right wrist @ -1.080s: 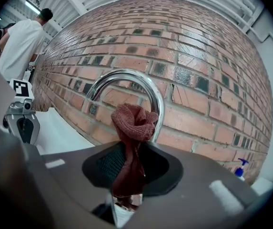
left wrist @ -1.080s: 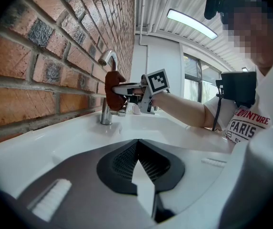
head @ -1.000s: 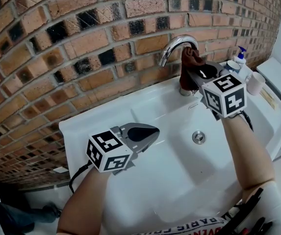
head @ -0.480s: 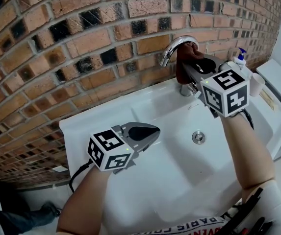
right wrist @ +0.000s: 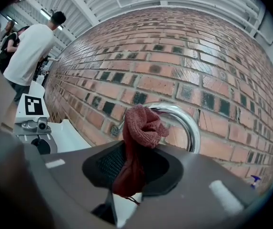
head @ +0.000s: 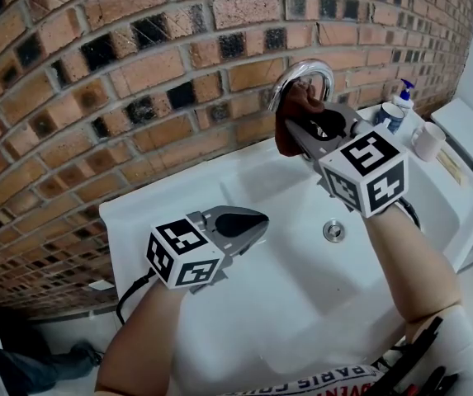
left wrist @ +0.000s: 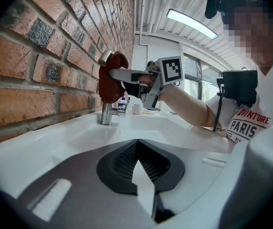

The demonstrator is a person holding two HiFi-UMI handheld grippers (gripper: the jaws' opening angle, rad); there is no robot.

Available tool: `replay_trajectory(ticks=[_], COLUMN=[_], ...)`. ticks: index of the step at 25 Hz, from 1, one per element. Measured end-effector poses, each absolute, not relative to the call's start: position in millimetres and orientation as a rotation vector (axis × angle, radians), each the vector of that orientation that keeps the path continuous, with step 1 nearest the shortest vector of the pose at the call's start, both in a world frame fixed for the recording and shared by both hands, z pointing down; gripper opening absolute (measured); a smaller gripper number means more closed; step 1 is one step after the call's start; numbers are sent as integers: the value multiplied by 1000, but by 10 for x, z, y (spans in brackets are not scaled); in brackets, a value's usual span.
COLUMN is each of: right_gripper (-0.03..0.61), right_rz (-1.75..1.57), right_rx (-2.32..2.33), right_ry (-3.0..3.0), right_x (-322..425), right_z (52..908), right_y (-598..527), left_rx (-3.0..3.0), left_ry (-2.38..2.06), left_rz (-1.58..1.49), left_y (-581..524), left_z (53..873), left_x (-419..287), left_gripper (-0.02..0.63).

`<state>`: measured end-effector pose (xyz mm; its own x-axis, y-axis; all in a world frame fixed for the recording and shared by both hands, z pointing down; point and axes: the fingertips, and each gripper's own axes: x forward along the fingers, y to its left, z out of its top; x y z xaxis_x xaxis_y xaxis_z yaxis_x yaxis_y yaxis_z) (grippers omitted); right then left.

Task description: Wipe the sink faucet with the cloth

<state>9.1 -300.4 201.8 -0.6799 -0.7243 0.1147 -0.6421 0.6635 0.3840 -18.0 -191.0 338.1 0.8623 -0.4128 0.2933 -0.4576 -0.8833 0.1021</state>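
Observation:
A curved chrome faucet (head: 309, 71) rises at the back of the white sink (head: 244, 196). My right gripper (head: 299, 130) is shut on a dark red cloth (head: 292, 115), pressing it against the spout's front end. In the right gripper view the cloth (right wrist: 140, 142) bulges up from the jaws in front of the faucet arc (right wrist: 186, 123). The left gripper view shows the cloth (left wrist: 110, 78) wrapped over the spout tip. My left gripper (head: 248, 223) hovers over the sink's left part, shut, holding nothing.
A brick wall (head: 137, 64) stands right behind the sink. A soap pump bottle (head: 403, 96) and a white cup (head: 428, 141) sit on the right rim. The drain (head: 333, 231) lies in the basin. Two people (right wrist: 29, 46) stand far off.
My right gripper has carried the cloth up and leftward along the faucet, from near its base to the spout's front end. The left gripper has stayed put.

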Motion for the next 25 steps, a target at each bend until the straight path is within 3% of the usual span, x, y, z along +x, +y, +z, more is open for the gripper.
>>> replay_trajectory(ticks=[25], right_gripper=[92], right_rz=[-366], right_rx=[948], right_ry=[-2648], right_x=[138], right_z=[2247], right_y=[-2384], left_rx=[2866], left_ry=[-672], left_rz=[402], left_y=[-1907], left_z=[3390], left_x=[-180], left_gripper=[0])
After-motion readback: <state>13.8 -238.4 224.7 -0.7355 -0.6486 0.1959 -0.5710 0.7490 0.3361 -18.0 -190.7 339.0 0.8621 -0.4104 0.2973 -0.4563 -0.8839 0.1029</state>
